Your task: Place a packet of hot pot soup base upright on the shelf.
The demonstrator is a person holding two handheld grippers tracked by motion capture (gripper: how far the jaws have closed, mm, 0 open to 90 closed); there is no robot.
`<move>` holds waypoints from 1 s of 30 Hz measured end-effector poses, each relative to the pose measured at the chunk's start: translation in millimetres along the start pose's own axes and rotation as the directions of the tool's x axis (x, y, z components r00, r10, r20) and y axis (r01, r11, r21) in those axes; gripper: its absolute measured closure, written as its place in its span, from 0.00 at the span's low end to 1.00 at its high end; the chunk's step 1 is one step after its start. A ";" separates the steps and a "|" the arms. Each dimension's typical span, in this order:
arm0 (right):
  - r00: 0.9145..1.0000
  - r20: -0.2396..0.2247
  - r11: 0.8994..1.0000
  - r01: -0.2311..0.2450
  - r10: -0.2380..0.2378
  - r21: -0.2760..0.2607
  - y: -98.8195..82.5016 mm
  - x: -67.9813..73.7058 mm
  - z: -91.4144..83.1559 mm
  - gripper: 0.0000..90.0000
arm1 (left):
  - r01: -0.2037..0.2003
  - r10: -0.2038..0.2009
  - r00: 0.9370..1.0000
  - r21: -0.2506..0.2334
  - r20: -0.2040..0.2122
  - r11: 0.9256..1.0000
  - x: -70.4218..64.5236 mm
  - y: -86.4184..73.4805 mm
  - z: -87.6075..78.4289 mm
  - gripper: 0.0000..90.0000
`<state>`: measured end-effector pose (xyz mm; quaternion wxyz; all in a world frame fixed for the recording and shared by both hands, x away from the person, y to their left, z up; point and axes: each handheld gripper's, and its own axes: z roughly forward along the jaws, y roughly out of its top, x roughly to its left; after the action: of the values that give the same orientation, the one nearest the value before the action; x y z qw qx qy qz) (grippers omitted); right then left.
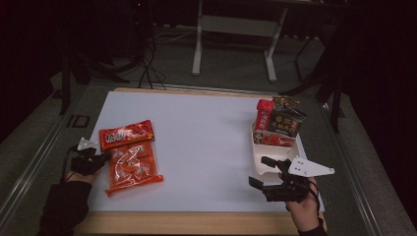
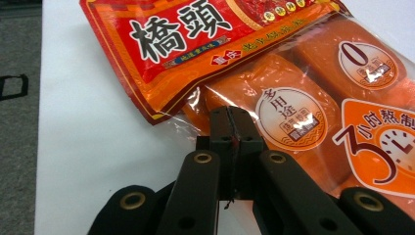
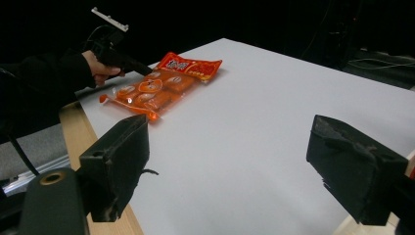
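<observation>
pinching the glossy, crinkly orange packet (image 2: 293, 122) edge, left claw (image 2: 230, 122) clenched; right claw (image 3: 244, 161) gapes released.

Dim room, grey floor (image 1: 231, 73)

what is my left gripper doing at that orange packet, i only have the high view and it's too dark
observer: In the left gripper view, the left gripper has its jaws shut on the clear edge of the orange packet.
operator: is the red one caught too
observer: No, the red packet lies over the orange packet's far end, beyond the jaws.
operator: and my right
observer: The right gripper has its jaws wide open over the white table, with nothing between them.
</observation>
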<state>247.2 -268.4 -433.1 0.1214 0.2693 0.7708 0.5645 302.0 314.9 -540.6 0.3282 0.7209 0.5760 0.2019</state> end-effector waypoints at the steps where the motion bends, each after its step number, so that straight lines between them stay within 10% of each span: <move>1: 1.000 0.000 1.000 0.001 -0.001 0.001 0.0 0.1 0.1 0.18 | -0.004 0.004 1.000 0.003 0.000 1.000 -0.2 0.3 0.2 1.00; 30: 1.000 -0.017 1.000 0.005 -0.005 0.005 -0.5 1.6 0.6 0.18 | -0.121 0.120 0.986 -0.002 0.114 0.993 -59.3 29.9 32.0 1.00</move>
<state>246.0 -267.1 -433.6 0.1153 0.2629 0.7738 0.5646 329.2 246.5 -536.7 0.3462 0.7655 0.5122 0.1785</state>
